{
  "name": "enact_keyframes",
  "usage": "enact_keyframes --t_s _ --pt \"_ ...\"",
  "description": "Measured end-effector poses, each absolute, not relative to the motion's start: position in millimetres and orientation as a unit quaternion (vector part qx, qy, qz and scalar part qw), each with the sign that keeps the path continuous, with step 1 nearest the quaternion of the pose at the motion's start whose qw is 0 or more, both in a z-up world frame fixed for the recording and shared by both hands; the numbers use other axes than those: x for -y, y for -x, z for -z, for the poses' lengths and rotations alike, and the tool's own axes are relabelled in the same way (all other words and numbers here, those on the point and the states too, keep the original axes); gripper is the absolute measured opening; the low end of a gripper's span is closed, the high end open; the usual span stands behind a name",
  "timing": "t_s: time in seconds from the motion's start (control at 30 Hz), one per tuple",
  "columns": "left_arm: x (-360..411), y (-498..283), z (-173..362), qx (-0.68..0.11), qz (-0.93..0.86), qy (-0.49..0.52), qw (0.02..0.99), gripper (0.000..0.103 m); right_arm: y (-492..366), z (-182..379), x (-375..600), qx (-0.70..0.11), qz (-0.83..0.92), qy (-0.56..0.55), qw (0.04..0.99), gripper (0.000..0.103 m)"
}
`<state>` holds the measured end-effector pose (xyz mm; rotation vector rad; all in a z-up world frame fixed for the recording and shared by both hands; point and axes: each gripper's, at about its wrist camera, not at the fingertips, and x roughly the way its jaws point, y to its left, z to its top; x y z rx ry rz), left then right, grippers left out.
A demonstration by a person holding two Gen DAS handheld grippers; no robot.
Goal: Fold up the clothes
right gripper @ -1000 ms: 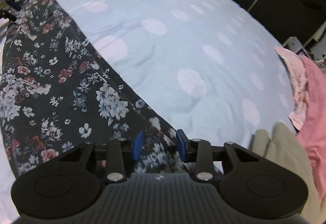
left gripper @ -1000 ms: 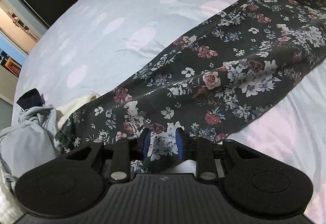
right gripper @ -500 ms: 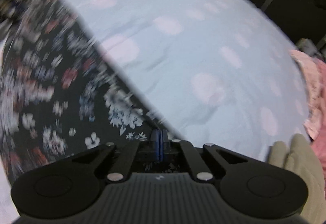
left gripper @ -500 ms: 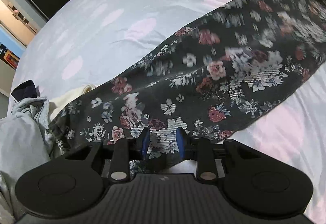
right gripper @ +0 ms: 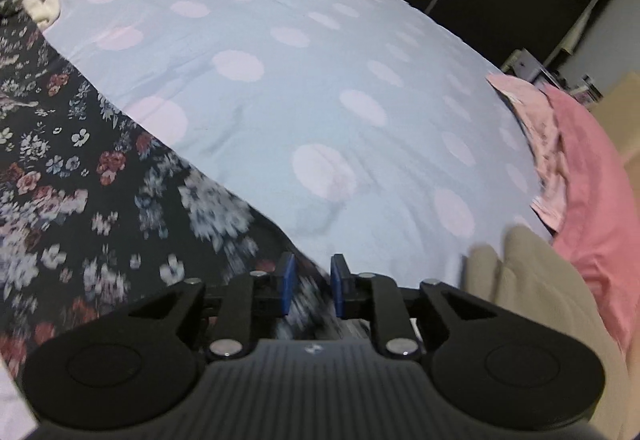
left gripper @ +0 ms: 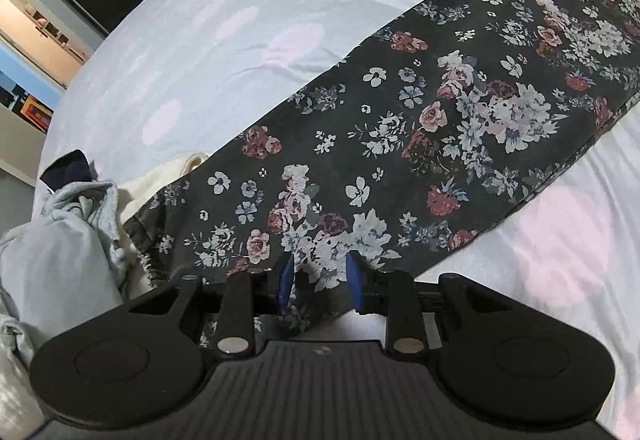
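Note:
A dark floral garment (left gripper: 420, 128) lies stretched flat across the bed from lower left to upper right. My left gripper (left gripper: 320, 278) is open, its blue pads either side of the garment's near end. In the right wrist view the same garment (right gripper: 80, 180) fills the left side. My right gripper (right gripper: 311, 282) is open with the garment's corner edge lying between its blue pads.
The bed has a pale blue sheet with pink dots (right gripper: 320, 80). A heap of grey and cream clothes (left gripper: 60, 240) lies by the left gripper. Pink clothes (right gripper: 580, 168) and a beige item (right gripper: 532, 280) lie right of the right gripper. Dark wardrobes stand behind.
The right gripper shut on the garment's corner half a second ago and has opened again. The left gripper stayed open and shifted slightly along the garment's end.

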<state>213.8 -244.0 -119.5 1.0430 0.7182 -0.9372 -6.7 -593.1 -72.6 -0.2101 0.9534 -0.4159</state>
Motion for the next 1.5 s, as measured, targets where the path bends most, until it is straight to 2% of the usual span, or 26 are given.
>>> enact_keyframes --t_s 0.17,0.37,0.6,0.77,0.87,1.0,1.07,1.23,1.3,1.37,1.43,1.47,1.5 --pt "245.1 -199.1 110.7 -0.307 0.428 -0.475 0.705 0.027 69.1 61.9 598.6 -0.460 0.246 0.080 0.849 0.031" --pt "244.8 -177.5 99.6 -0.296 0.424 -0.479 0.709 0.027 162.8 62.4 614.0 -0.447 0.353 0.000 0.822 0.037" --pt "245.1 -155.7 89.1 -0.302 0.421 -0.469 0.715 0.027 287.2 69.6 650.9 -0.368 0.484 -0.191 0.770 0.044" --pt "245.9 -142.3 88.8 -0.313 0.410 -0.468 0.718 0.027 353.2 87.4 673.1 -0.291 0.514 -0.345 0.729 0.055" --pt "246.1 -136.7 91.9 -0.318 0.406 -0.468 0.718 0.027 369.8 107.4 684.0 -0.253 0.505 -0.424 0.708 0.056" --pt "247.2 -133.9 102.7 -0.322 0.401 -0.481 0.710 0.029 360.8 124.1 695.4 -0.244 0.496 -0.454 0.699 0.057" --pt "249.2 -134.0 109.0 -0.323 0.398 -0.491 0.705 0.029 356.3 132.0 700.9 -0.241 0.495 -0.462 0.696 0.065" --pt "253.8 -138.4 118.4 -0.327 0.396 -0.497 0.699 0.029 348.8 152.0 713.9 -0.206 0.500 -0.498 0.678 0.076" --pt "255.7 -140.1 121.2 -0.328 0.396 -0.498 0.698 0.029 343.8 152.2 717.5 -0.189 0.503 -0.502 0.678 0.073" --pt "257.4 -141.0 122.9 -0.328 0.398 -0.498 0.697 0.029 334.6 146.6 717.9 -0.190 0.510 -0.487 0.683 0.048" --pt "259.1 -141.8 124.5 -0.328 0.401 -0.498 0.696 0.029 323.7 137.2 716.3 -0.204 0.510 -0.462 0.697 0.029" --pt "258.8 -141.9 125.0 -0.326 0.402 -0.500 0.695 0.029 320.7 131.5 714.8 -0.207 0.511 -0.453 0.701 0.022" --pt "258.6 -141.5 124.8 -0.324 0.403 -0.501 0.694 0.029 319.3 125.3 712.9 -0.208 0.514 -0.445 0.703 0.020"
